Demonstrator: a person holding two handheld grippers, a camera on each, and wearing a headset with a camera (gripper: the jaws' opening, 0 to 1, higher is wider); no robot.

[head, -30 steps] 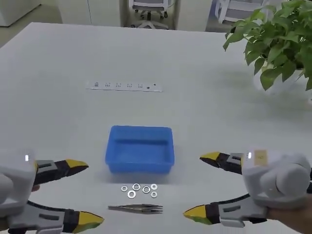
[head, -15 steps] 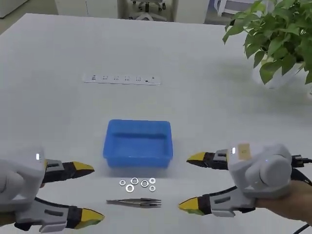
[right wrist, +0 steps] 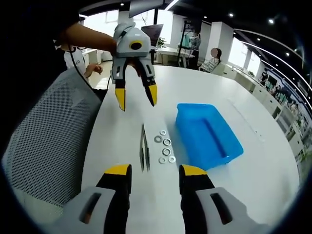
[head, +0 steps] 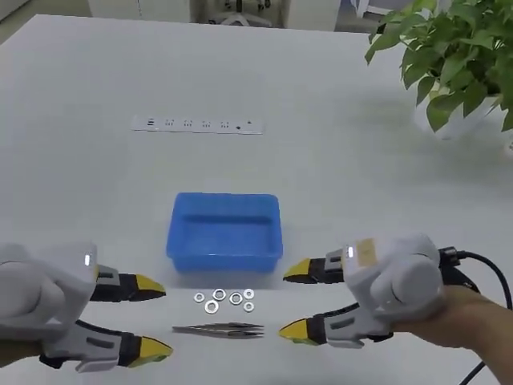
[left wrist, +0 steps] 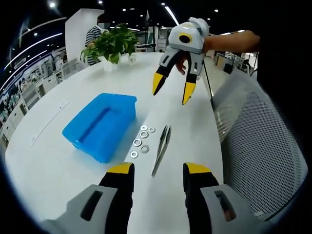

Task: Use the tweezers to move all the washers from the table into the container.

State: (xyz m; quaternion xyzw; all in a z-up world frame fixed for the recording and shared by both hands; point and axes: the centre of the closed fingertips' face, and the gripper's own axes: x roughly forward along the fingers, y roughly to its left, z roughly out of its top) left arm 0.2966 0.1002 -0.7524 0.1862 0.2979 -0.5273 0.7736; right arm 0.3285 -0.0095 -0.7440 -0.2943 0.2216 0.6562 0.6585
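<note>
Steel tweezers [head: 219,328] lie flat near the table's front edge, also seen as tweezers [left wrist: 161,142] and tweezers [right wrist: 144,146]. Several small washers [head: 224,299] lie between them and the blue container [head: 225,230], which looks empty. My left gripper [head: 155,318] hovers open to the left of the tweezers. My right gripper [head: 292,301] hovers open to their right. Both sets of jaws point inward at the tweezers and hold nothing. The washers [left wrist: 141,142] and container [left wrist: 101,125] show ahead of the left gripper [left wrist: 157,171]; the washers [right wrist: 165,145] and container [right wrist: 207,133] lie ahead of the right gripper [right wrist: 150,173].
A white power strip [head: 197,124] lies further back on the white table [head: 337,144]. A potted green plant [head: 450,56] stands at the back right. A mesh office chair [left wrist: 258,141] sits at the near edge, and a cable [head: 481,269] trails from the right gripper.
Both grippers have moved inward toward the tweezers, the right one more so and slightly lower. The head view has shifted a little. Tweezers, washers and container lie as before.
</note>
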